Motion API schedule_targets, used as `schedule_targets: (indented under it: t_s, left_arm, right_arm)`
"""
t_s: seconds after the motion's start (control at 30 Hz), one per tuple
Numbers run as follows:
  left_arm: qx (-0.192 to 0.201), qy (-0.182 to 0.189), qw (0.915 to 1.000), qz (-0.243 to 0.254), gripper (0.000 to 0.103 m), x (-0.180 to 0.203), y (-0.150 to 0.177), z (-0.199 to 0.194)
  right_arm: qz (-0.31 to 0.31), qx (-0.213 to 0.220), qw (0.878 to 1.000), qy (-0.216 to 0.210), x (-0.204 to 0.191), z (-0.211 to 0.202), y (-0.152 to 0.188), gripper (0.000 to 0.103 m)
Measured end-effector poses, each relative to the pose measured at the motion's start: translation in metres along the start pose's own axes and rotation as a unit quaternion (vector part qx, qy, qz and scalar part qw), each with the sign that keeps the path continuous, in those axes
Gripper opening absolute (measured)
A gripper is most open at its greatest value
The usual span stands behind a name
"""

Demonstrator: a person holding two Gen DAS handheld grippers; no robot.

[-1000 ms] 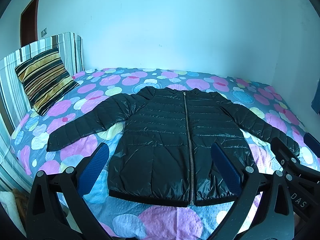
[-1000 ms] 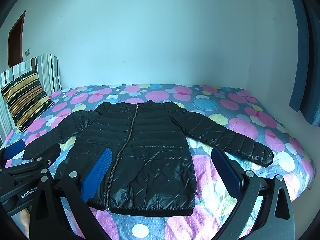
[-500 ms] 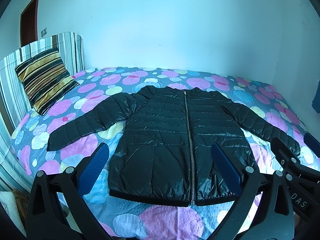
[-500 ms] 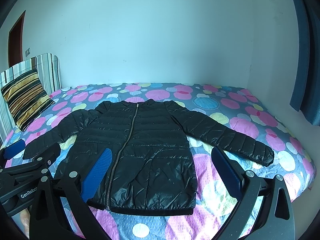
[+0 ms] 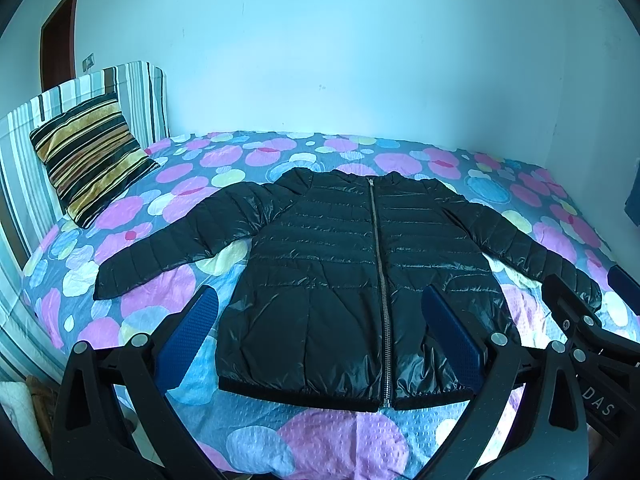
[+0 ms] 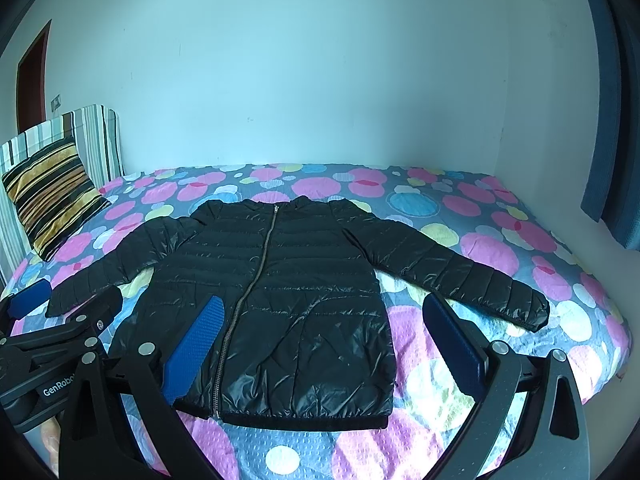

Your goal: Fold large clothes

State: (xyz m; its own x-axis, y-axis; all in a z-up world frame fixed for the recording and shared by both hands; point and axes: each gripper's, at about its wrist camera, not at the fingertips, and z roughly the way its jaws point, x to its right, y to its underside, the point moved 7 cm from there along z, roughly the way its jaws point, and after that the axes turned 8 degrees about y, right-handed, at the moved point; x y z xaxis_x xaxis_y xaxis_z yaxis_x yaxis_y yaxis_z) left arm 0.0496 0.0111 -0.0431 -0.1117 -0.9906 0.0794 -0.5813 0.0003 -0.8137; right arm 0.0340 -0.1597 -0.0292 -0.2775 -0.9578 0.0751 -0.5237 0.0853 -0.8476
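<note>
A shiny black puffer jacket [image 5: 344, 264] lies flat, zipped, front up, on the bed, with both sleeves spread out to the sides; it also shows in the right wrist view [image 6: 280, 304]. My left gripper [image 5: 318, 336] is open and empty, held above the jacket's hem. My right gripper [image 6: 320, 344] is open and empty, above the hem's right part. The right gripper's body shows at the right edge of the left wrist view [image 5: 592, 344], and the left gripper's body shows at the left edge of the right wrist view [image 6: 60, 344].
The bed [image 5: 340, 432] has a bedspread with coloured circles. A striped cushion [image 5: 88, 156] leans on the striped headboard [image 5: 132, 92] at the left. A plain wall stands behind. A blue curtain [image 6: 612, 120] hangs at the right. A door [image 5: 60, 40] is at the far left.
</note>
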Motion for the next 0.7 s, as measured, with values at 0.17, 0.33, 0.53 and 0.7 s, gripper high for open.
schedule_targets:
  t_s: [0.17,0.33,0.53,0.7]
  left_arm:
    - [-0.001,0.000,1.0000,0.000,0.101,-0.0010,-0.0004,0.0007]
    - [-0.001,0.000,1.0000,0.000,0.101,-0.0021,0.0004,0.0004]
    - [-0.001,-0.001,1.0000,0.000,0.101,-0.0005,-0.0002,0.0008]
    - [-0.004,-0.002,1.0000,-0.001,0.101,-0.0072,0.0046,0.0049]
  right_arm:
    - [0.000,0.001,1.000,0.000,0.0000,0.0004,0.0002,0.099]
    - [0.000,-0.001,1.000,0.000,0.0002,0.0007,-0.0003,0.099]
    - [0.000,-0.001,1.000,0.000,0.0000,0.0010,-0.0003,0.099]
    - [-0.001,-0.003,1.000,0.000,-0.0022,0.0014,0.0031,0.099]
